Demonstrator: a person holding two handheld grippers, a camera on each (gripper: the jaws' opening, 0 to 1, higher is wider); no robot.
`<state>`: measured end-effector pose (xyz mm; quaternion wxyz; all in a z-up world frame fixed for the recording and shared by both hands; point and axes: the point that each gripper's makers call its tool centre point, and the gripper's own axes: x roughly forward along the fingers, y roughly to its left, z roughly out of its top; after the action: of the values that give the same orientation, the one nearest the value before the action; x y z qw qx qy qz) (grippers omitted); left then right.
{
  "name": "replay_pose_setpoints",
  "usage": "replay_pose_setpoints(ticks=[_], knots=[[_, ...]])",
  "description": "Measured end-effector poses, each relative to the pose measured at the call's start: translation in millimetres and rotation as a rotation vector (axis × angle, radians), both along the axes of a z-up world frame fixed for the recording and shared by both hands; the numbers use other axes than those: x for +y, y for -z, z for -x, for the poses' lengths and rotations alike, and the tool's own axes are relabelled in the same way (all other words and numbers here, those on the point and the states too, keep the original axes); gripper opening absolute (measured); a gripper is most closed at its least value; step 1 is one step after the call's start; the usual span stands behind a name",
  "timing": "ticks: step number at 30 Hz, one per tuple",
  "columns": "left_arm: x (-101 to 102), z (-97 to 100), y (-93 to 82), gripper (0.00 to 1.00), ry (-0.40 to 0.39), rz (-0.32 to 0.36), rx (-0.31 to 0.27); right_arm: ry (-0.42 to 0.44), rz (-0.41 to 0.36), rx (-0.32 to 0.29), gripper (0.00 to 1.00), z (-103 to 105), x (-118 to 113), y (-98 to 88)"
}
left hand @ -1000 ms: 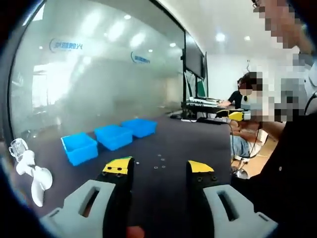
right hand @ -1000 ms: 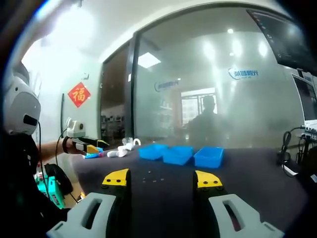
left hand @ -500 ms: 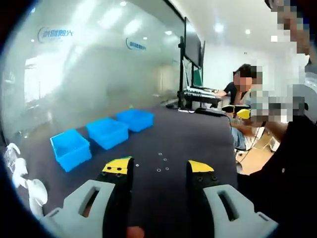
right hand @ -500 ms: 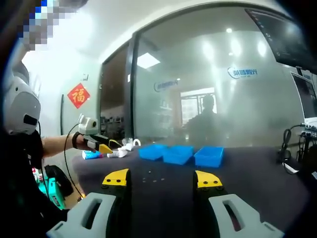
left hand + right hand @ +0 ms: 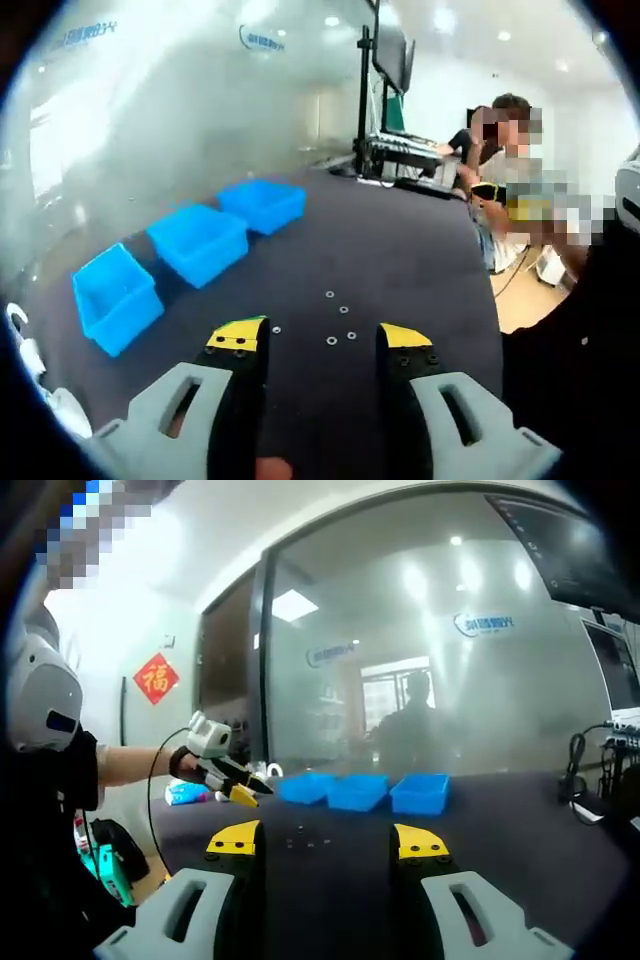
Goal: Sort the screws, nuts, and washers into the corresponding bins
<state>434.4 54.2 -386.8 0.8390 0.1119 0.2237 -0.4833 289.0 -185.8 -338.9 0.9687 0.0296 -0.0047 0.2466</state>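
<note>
Blue bins (image 5: 197, 240) stand in a row of three on the dark desk (image 5: 400, 260) in our left gripper view, well apart from the small parts (image 5: 338, 322), which lie loose on the bare desk just ahead of our left hand-held gripper (image 5: 320, 338). We count about five bright ring-like bits there, perhaps washers or nuts; they are too small to tell apart. Our left hand-held gripper has its yellow-tipped jaws spread apart with nothing between them. In our right gripper view, the right hand-held gripper (image 5: 325, 840) also has its jaws apart and empty, and the left hand-held gripper comes in from the left, above the desk and near the bins' left end. A seated person (image 5: 492, 135) is at the far side.
</note>
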Motion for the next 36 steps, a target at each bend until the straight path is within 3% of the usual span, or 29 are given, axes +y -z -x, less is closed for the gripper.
replay_pose_setpoints(ticks=[2,4,6,12,17,20,29,36], knots=[[1.6,-9.5,6.4,0.41,-0.035,-0.028,0.038,0.007,-0.001,0.003,0.45,-0.5,-2.3,1.2],[-0.5,-17.2,11.2,0.4,-0.036,-0.062,0.038,0.008,-0.006,0.003,0.45,-0.6,-3.1,1.4],[-4.8,-15.1,17.1,0.4,-0.024,-0.112,0.028,0.009,-0.008,0.002,0.45,-0.7,-3.7,1.7],[-21.5,-13.1,36.7,0.39,-0.005,-0.195,0.072,0.013,-0.014,0.001,0.45,0.2,-6.7,2.4],[-24.0,-20.0,47.4,0.37,-0.017,-0.218,0.127,0.022,-0.02,0.002,0.45,1.4,-11.6,2.9],[-20.4,-28.2,55.6,0.35,-0.032,-0.264,0.132,0.025,-0.02,0.002,0.45,1.7,-13.1,3.0],[-18.5,-39.4,66.8,0.29,-0.051,-0.31,0.16,0.026,-0.026,0.001,0.45,1.4,-14.4,3.3],[-16.9,-45.9,72.6,0.2,-0.085,-0.318,0.197,0.028,-0.031,0.003,0.45,2.3,-15.6,5.6]])
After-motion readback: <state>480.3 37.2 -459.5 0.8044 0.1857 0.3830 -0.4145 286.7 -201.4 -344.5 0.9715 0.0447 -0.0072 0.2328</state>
